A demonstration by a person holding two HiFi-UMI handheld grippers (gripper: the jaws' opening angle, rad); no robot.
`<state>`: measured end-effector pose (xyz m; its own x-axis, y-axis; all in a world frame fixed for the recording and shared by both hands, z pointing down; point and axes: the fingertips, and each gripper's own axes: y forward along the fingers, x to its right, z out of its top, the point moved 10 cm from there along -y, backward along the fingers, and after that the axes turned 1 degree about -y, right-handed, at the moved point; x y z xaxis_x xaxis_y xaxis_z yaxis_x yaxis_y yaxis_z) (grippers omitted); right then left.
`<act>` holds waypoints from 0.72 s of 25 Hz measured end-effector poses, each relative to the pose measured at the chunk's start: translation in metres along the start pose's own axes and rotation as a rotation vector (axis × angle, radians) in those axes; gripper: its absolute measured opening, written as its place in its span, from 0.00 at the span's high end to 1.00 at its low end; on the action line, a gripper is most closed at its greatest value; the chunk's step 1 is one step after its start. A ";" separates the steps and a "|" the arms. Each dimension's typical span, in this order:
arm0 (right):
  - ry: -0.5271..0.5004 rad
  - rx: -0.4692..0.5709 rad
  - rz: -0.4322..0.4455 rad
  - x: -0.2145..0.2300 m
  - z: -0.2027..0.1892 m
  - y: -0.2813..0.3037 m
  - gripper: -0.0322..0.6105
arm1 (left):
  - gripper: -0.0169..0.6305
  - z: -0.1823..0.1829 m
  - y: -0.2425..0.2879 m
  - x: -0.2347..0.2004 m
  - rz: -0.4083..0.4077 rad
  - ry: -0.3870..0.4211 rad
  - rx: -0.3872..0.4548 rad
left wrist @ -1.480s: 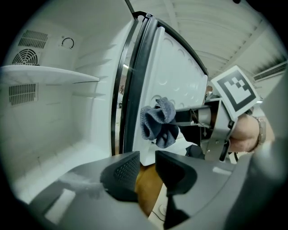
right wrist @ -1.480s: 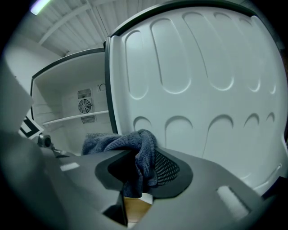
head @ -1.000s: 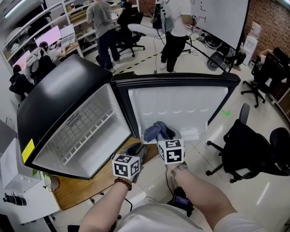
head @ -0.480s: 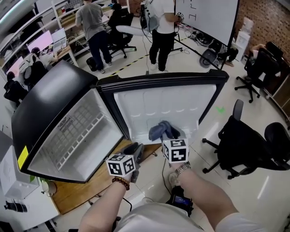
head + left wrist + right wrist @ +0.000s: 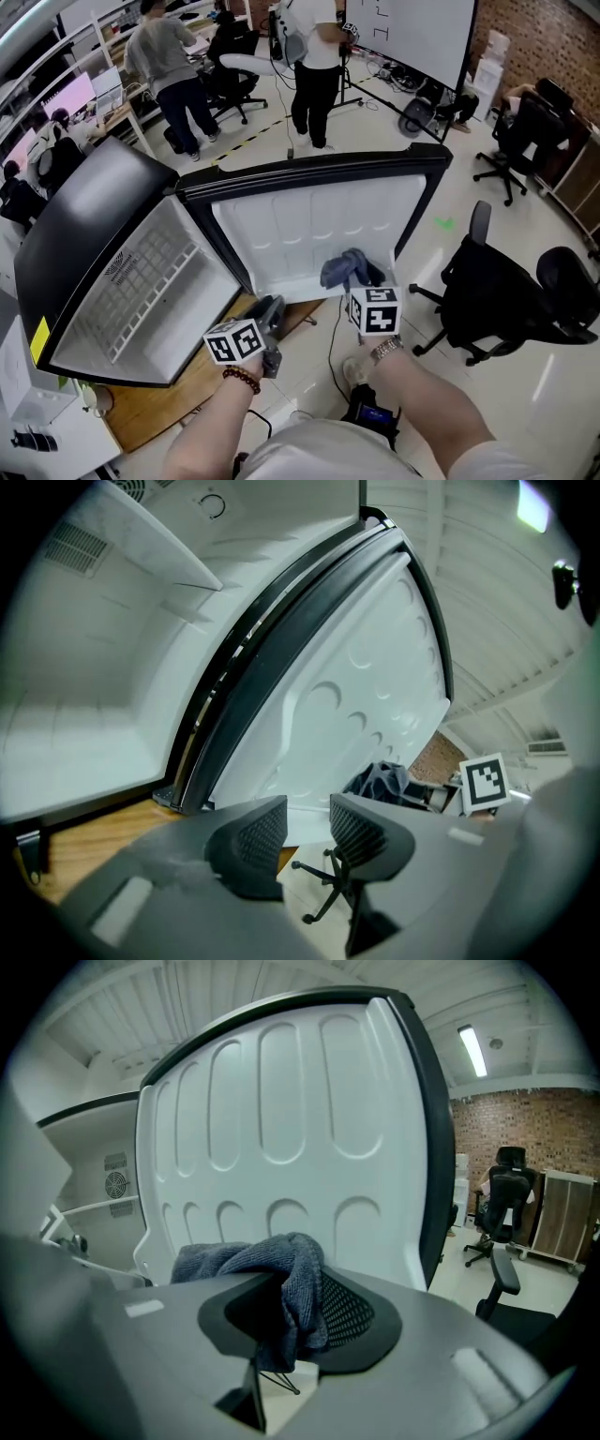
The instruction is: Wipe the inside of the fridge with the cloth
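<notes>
Cloth [image 5: 279,1274] sits bunched between the jaws of the right gripper [image 5: 300,1309], which is clenched on it, with a thick fold spilling over the front of the gripper and down through the gap. Just ahead of that gripper stands the white inner liner of the open fridge door [image 5: 281,1129]. Whether the cloth touches the liner cannot be told.

The left gripper [image 5: 307,830] is released: its jaws have just been opening and nothing is between them. The door's dark edge rises ahead of it and the right gripper is off to its right.

For a good wipe, the loose fold should probably be pressed flat against the liner and drawn across in overlapping passes, working into each moulded recess. The clench needs to stay firm so the cloth does not drag out. The free left gripper could steady the door edge if the door swings under pressure.

To the left of both grippers, the fridge [image 5: 89,216] stands on a wooden worktop [image 5: 178,384]. Its white compartment holds a wire shelf [image 5: 150,277] and nothing else that shows. The door liner carries no items either.
</notes>
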<state>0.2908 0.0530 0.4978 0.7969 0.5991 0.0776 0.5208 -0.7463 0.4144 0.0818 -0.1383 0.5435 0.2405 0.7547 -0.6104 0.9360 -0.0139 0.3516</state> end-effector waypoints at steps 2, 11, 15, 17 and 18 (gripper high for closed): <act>0.010 0.002 -0.022 0.010 0.000 -0.003 0.76 | 0.74 0.000 0.001 -0.001 -0.004 -0.028 0.009; 0.041 0.007 -0.084 0.035 0.003 -0.014 0.76 | 0.74 0.001 0.004 -0.002 -0.019 -0.105 0.045; 0.048 0.013 -0.093 0.039 0.004 -0.018 0.76 | 0.74 0.001 0.008 -0.003 -0.026 -0.135 0.052; 0.053 0.018 -0.094 0.041 0.006 -0.020 0.76 | 0.74 0.000 0.010 -0.004 -0.026 -0.156 0.056; 0.055 0.021 -0.095 0.042 0.006 -0.021 0.76 | 0.74 0.000 0.011 -0.004 -0.026 -0.167 0.058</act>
<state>0.3151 0.0922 0.4865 0.7262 0.6817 0.0889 0.5994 -0.6912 0.4037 0.0910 -0.1415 0.5499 0.2512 0.6357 -0.7299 0.9545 -0.0374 0.2959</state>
